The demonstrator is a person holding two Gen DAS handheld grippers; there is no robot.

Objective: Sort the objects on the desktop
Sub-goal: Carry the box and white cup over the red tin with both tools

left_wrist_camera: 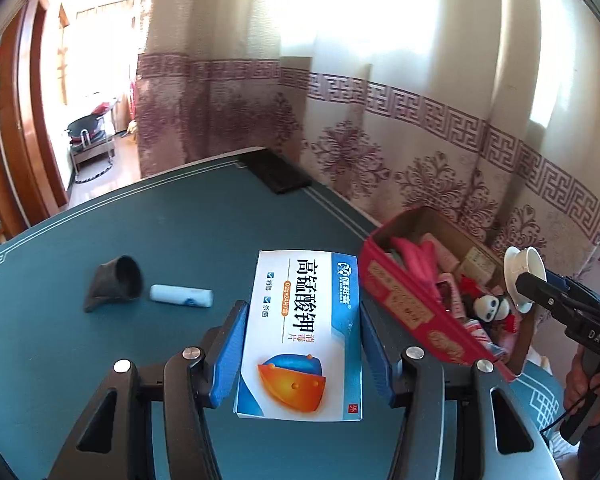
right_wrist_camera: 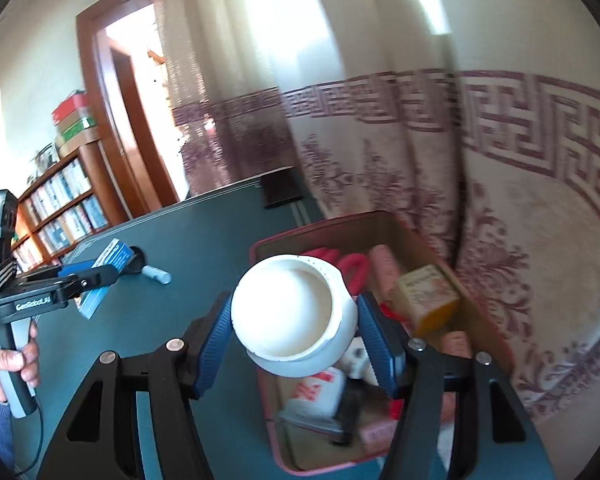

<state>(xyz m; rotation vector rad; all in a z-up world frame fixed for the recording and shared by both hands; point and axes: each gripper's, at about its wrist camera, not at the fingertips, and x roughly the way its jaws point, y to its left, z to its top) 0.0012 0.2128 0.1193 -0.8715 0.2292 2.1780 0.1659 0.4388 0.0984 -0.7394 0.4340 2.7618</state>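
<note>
So the right gripper [right_wrist_camera: 296, 320] has a white cup [right_wrist_camera: 294, 318] pinched between its blue pads, tipped so you look into the mouth, and it hangs right over the red box [right_wrist_camera: 260, 252] that already has a bunch of stuff in it: pink things, a yellowish carton, a little panda toy. If I were doing this, I'd lower it closer before letting go, since a hard cup dropped from up there could clatter or bounce off the junk underneath. Aim for a gap, not on top of the toy.

Meanwhile the left gripper [left_wrist_camera: 302, 336] is clamped on a blue and white medicine box [left_wrist_camera: 304, 328], flat side up, held above the bench [left_wrist_camera: 100, 220] just left of the red box. Probably that goes in next, and it'd slide in best flat along the near wall.

Not sorted yet, out on the bench: a dark funnel-ish cup [left_wrist_camera: 116, 286] lying on its side and a small white tube [left_wrist_camera: 181, 296] just beside it. Also a black flat thing [left_wrist_camera: 278, 176] at the far edge.

The bench is dark teal with a pale border line. Behind it hangs a cream curtain with a maroon pattern, there's a bookshelf off to the left, and a sunlit doorway.
</note>
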